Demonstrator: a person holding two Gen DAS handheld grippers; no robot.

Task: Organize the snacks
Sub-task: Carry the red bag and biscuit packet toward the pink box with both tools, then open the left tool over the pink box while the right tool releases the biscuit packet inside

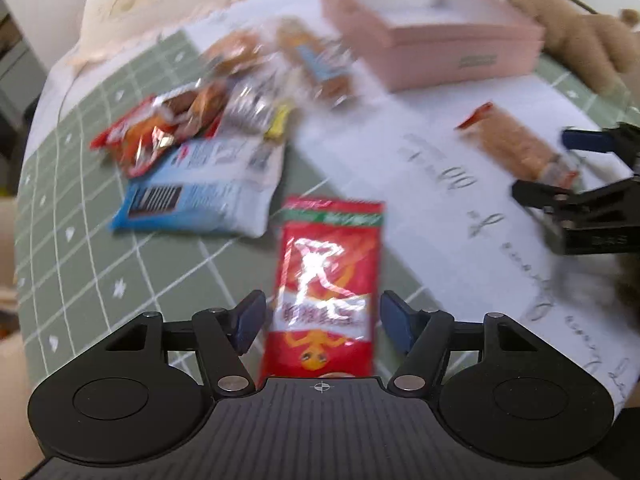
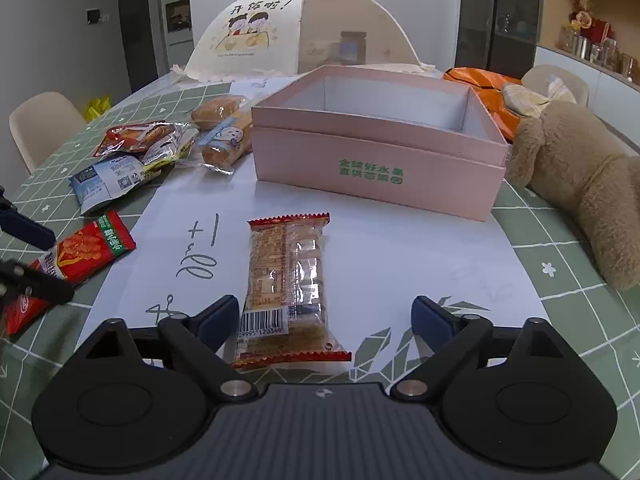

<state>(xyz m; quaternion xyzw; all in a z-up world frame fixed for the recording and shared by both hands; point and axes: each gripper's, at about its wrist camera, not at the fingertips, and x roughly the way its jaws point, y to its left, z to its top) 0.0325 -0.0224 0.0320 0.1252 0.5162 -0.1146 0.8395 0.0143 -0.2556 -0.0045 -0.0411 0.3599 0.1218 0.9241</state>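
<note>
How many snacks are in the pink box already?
None yet: the pink box looks empty. Both grippers are open, the left gripper around the red packet, the right gripper around the cracker pack. The snack pile waits beside the box.

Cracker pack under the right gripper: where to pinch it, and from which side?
Grip the cracker pack across its short width, near the middle, coming straight down from above. It lies flat on the white paper, long axis pointing away toward the pink box, and the open right gripper already straddles its near end. The crimped ends look too thin and floppy to hold well.
</note>
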